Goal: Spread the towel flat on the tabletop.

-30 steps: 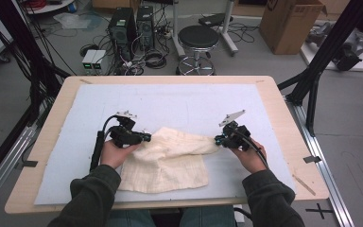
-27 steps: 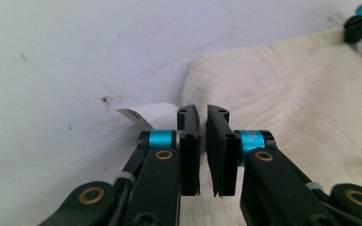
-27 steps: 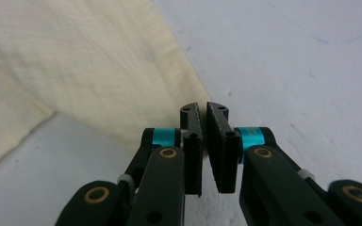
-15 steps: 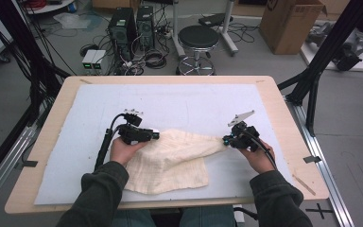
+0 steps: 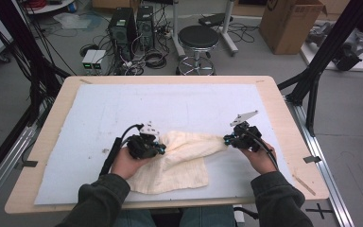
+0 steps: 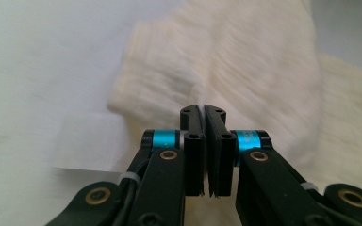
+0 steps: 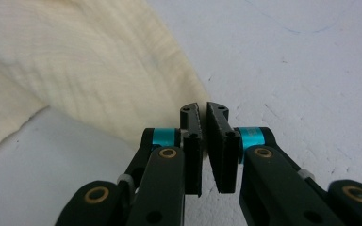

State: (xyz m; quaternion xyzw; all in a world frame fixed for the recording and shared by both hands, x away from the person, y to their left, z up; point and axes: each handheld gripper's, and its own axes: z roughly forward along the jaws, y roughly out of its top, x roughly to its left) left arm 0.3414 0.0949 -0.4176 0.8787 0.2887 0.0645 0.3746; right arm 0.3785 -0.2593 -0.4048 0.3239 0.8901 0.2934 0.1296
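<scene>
Now we pinch the cream towel [image 5: 179, 161] taut, right gripper [image 5: 228, 140] clamped on its three-o'clock corner, left gripper [image 5: 161, 149] just closed at nine o'clock, apparently catching fabric.

- The left gripper [image 5: 160, 148], gripped in the left hand [image 5: 128, 163], lies low over the near-left part of the white mat [image 5: 123, 109]; its jaws have just been closing and now meet.
- The right gripper [image 5: 227, 139], in the right hand [image 5: 260, 158], sits toward the mat's right edge, jaws pressed together.
- Both forearms reach in from the mat's near side.
</scene>
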